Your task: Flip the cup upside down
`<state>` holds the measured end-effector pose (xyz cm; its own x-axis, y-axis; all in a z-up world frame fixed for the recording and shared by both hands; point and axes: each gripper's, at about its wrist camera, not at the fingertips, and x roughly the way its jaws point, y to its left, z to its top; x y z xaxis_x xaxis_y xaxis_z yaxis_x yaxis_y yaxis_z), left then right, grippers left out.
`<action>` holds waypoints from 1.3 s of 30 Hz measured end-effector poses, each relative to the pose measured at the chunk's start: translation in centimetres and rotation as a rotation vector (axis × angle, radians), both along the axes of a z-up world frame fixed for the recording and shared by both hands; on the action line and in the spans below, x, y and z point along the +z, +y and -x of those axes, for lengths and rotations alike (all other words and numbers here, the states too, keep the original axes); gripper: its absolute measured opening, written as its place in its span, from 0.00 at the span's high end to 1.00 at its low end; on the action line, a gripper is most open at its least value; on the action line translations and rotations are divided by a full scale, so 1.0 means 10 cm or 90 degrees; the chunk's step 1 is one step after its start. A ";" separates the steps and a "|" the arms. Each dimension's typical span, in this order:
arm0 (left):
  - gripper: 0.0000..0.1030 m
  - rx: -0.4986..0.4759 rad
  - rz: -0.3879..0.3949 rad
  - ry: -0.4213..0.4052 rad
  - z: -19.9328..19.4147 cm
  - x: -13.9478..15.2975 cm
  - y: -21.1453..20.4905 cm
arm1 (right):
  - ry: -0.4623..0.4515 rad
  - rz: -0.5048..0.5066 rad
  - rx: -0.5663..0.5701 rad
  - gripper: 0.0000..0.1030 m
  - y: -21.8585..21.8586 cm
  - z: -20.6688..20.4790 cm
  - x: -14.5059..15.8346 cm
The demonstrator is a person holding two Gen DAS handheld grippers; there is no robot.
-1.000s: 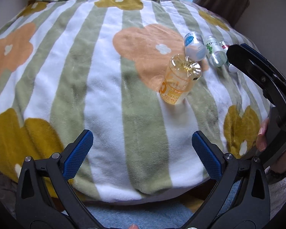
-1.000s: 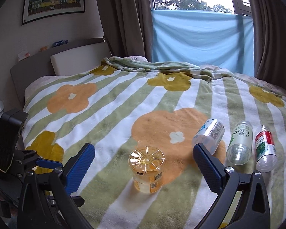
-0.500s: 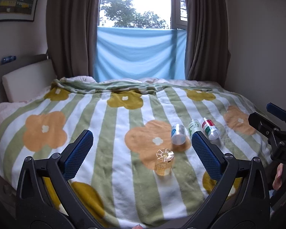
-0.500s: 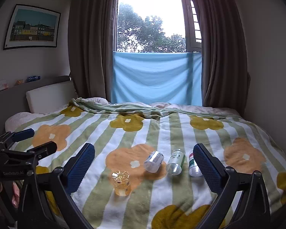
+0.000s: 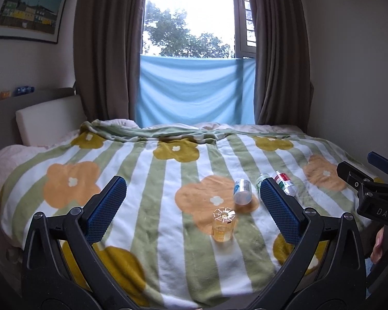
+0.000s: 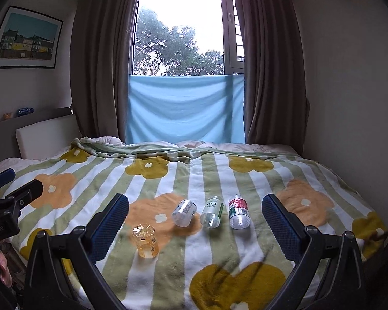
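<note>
Two handheld grippers are hovering over a wide bed covered by a fleecy green-and-white striped blanket with orange and mustard flowers (image 6: 194, 180). The left gripper (image 5: 192, 201) and the right gripper (image 6: 195, 218) are both showing blue-padded jaws spread wide, pinching nothing. Three small clear plastic cups with printed labels (image 6: 211, 211) are lying on their sides in a row near the middle of the blanket. Just left of and nearer than that row, the small transparent amber plastic cup (image 6: 145, 240) is standing with its ribbed, spoked base facing up and its mouth apparently resting on the fabric; in the left wrist view it (image 5: 223, 224) is sitting between the fingers' line of sight. Judged from this pose, the flip is looking complete for this cup. To do the step well, both grippers should be clearing it widely, since a light cup on soft fleece is likely tipping easily.
</note>
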<state>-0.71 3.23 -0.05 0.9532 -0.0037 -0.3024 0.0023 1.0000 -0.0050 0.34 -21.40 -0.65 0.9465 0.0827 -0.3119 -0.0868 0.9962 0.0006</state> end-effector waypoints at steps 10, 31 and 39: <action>0.00 -0.002 0.003 0.000 0.02 0.00 -0.01 | 0.003 -0.002 -0.005 0.00 -0.01 0.03 0.02; 0.00 -0.002 -0.006 -0.010 0.03 0.00 -0.07 | -0.002 -0.002 -0.007 0.00 0.02 0.03 0.06; 0.00 0.011 -0.009 -0.016 0.02 0.00 -0.07 | -0.002 -0.003 -0.007 0.00 0.02 0.03 0.06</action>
<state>-0.96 2.57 -0.07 0.9603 0.0174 -0.2783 -0.0153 0.9998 0.0096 0.05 -21.18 -0.06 0.9484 0.0732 -0.3085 -0.0755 0.9971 0.0044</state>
